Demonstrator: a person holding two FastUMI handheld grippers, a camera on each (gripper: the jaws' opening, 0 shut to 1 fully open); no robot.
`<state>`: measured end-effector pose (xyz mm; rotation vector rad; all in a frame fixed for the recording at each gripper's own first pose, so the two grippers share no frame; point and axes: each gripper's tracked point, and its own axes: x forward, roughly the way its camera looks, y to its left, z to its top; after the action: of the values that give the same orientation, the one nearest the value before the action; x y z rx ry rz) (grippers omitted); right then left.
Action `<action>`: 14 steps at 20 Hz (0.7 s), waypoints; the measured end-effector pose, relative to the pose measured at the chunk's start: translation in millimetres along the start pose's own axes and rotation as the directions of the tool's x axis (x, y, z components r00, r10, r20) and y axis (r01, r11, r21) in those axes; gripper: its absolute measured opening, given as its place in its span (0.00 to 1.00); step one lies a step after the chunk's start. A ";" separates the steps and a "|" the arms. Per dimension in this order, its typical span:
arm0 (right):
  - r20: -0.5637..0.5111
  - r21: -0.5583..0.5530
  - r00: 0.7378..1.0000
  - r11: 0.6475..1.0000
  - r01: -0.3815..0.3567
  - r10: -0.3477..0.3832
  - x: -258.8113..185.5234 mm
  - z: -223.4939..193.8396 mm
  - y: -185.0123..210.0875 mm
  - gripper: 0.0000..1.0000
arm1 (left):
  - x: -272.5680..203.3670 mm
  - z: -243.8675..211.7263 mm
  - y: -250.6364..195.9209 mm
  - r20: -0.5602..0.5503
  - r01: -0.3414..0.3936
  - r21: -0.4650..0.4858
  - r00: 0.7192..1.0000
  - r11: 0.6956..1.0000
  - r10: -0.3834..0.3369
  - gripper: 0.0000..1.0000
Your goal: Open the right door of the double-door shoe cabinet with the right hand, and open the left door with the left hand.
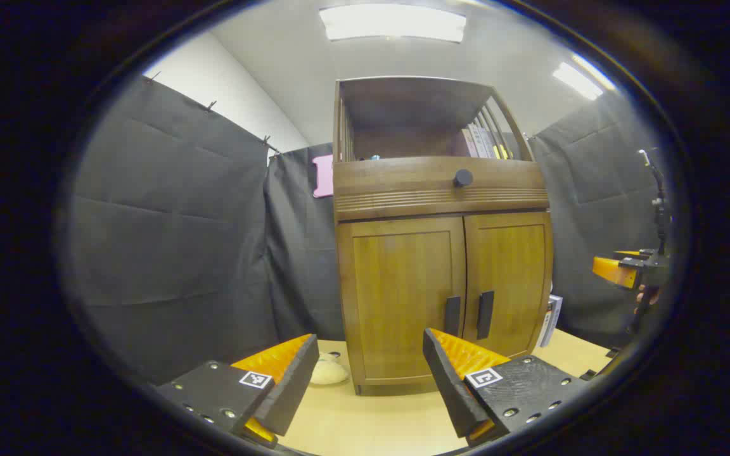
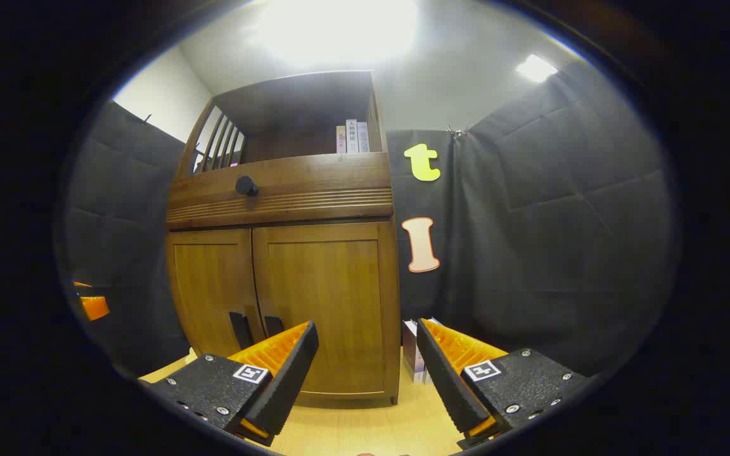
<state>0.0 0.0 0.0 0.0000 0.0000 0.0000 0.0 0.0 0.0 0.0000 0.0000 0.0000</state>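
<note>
A wooden shoe cabinet point(image 1: 441, 253) point(image 2: 282, 253) stands on a pale table with both lower doors closed. The left door point(image 1: 403, 297) point(image 2: 213, 285) and right door point(image 1: 507, 278) point(image 2: 324, 297) each carry a dark vertical handle, left handle point(image 1: 452, 315) point(image 2: 238, 330) and right handle point(image 1: 485, 315) point(image 2: 273, 325), beside the centre seam. My left gripper point(image 1: 368, 373) is open, short of the left door, holding nothing. My right gripper point(image 2: 365, 367) is open in front of the right door, holding nothing. The right gripper point(image 1: 625, 269) also appears at the right edge of the left gripper view.
Above the doors is a drawer with a round dark knob point(image 1: 462, 178), and an open shelf with books point(image 1: 482, 140). A pale round object point(image 1: 328, 370) lies left of the cabinet. A small box point(image 2: 412, 358) stands at its right side. Black cloth walls surround the booth.
</note>
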 end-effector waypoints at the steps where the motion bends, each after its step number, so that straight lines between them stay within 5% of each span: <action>1: -0.007 -0.010 1.000 1.000 -0.009 0.009 -0.9 -1.3 0.8 0.96 | -0.6 -1.5 -0.3 -0.004 -0.002 -0.011 1.000 1.000 0.002 0.99; 14: -0.029 -0.056 0.996 0.995 -0.085 0.083 -0.3 -6.1 20.1 0.96 | -17.8 -22.3 0.9 -0.042 -0.059 -0.093 0.998 0.994 0.056 0.94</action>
<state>-0.3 20.1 -6.1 -0.0574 0.0261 0.0844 -17.8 0.9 -22.3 -0.0947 0.0389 0.0575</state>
